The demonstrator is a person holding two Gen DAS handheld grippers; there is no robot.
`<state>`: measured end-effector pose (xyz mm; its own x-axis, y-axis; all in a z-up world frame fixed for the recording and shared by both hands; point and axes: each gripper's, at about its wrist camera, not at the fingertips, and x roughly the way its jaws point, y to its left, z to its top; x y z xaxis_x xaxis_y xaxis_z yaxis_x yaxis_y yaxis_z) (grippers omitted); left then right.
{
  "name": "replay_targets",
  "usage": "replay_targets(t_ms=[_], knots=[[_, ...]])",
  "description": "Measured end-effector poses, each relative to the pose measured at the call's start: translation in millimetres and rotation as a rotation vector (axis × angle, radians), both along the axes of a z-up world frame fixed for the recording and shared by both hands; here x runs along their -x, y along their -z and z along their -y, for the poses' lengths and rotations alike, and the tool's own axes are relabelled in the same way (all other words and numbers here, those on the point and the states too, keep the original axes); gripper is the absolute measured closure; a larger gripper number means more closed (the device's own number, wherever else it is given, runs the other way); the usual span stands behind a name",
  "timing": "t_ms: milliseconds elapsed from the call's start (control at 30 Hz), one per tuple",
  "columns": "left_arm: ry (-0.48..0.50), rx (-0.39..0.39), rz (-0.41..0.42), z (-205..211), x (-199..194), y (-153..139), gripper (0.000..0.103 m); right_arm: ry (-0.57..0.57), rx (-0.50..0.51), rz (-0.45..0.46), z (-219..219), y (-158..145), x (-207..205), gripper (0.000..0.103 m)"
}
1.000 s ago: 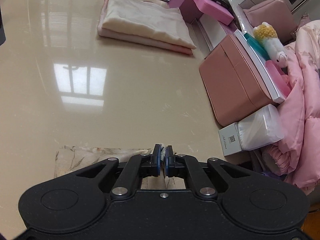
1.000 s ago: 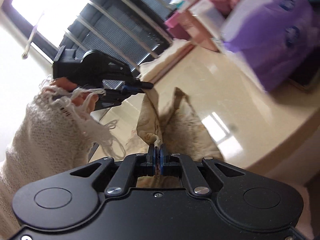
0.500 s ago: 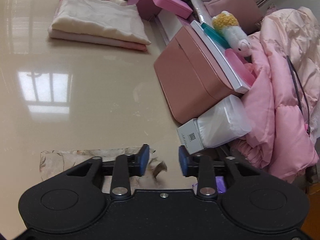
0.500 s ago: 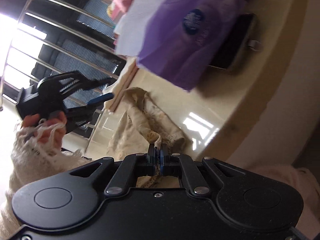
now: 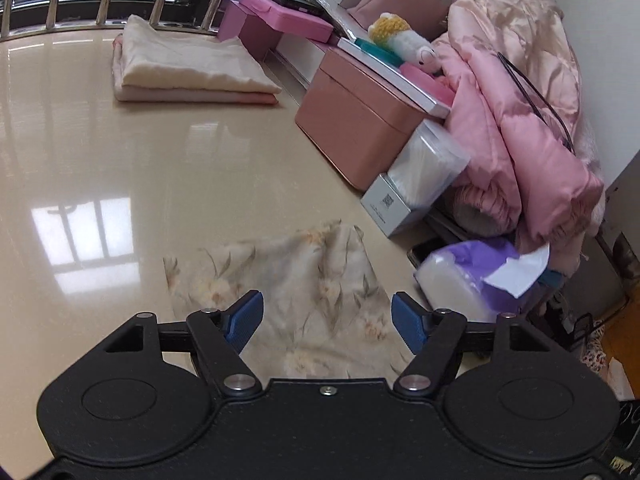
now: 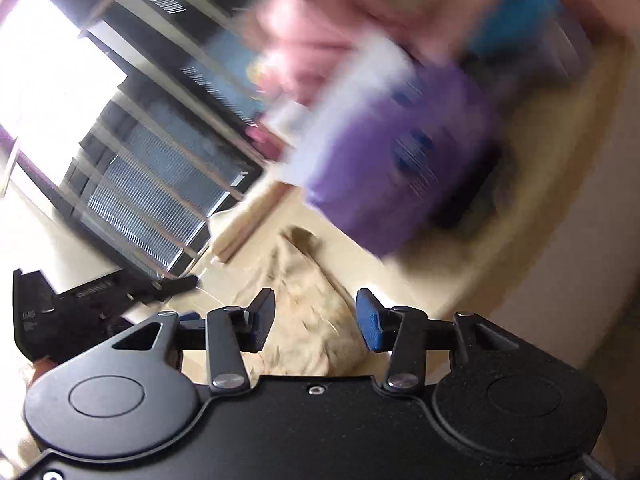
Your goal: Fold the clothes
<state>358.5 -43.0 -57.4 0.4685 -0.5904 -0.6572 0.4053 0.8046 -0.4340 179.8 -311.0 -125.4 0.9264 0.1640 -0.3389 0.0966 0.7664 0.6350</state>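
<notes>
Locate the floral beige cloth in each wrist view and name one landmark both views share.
Left wrist: floral beige cloth lies on the table, low centre, just beyond the open jaws.
Right wrist: it lies crumpled, low centre, beyond the open jaws.
Shared landmark: purple tissue pack, right of the cloth in both.

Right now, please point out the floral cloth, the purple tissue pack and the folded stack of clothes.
floral cloth (image 5: 320,280): left wrist view, middle of the printed fabric.
purple tissue pack (image 5: 480,276): left wrist view, purple wrapper near the paper.
folded stack of clothes (image 5: 188,64): left wrist view, top cream layer.
</notes>
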Motion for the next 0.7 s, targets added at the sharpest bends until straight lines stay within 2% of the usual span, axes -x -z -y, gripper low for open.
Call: replay_targets(t_ms=[133, 200, 233, 333, 533, 667, 700], knots=[[0.023, -0.007, 0.005, 1.6, 14.0, 18.8, 0.053, -0.098, 0.275, -0.045, -21.2, -5.2, -35.2, 0.057], [0.027, -0.038, 0.007, 5.1, 18.0, 27.0, 0.055, -0.161, 0.351, -0.119, -30.3, -0.1, -54.7, 0.059], [0.027, -0.056, 0.010, 6.4, 20.1, 30.9, 0.055, -0.176, 0.376, -0.137, -34.7, 2.3, -58.8, 0.065], [0.026, -0.098, 0.034, 6.7, 28.1, 35.9, 0.056, -0.198, 0.449, -0.160, -48.2, 4.0, -61.9, 0.071], [0.053, -0.156, 0.046, 1.9, 39.4, 33.9, 0.055, -0.268, 0.413, -0.170, -59.6, 0.8, -54.4, 0.078], [0.069, -0.206, 0.068, -5.7, 47.8, 32.8, 0.054, -0.334, 0.309, -0.170, -47.4, -1.3, -37.8, 0.077], [0.063, -0.194, 0.062, -9.4, 48.7, 31.9, 0.054, -0.341, 0.271, -0.156, -42.3, -1.3, -31.7, 0.075]])
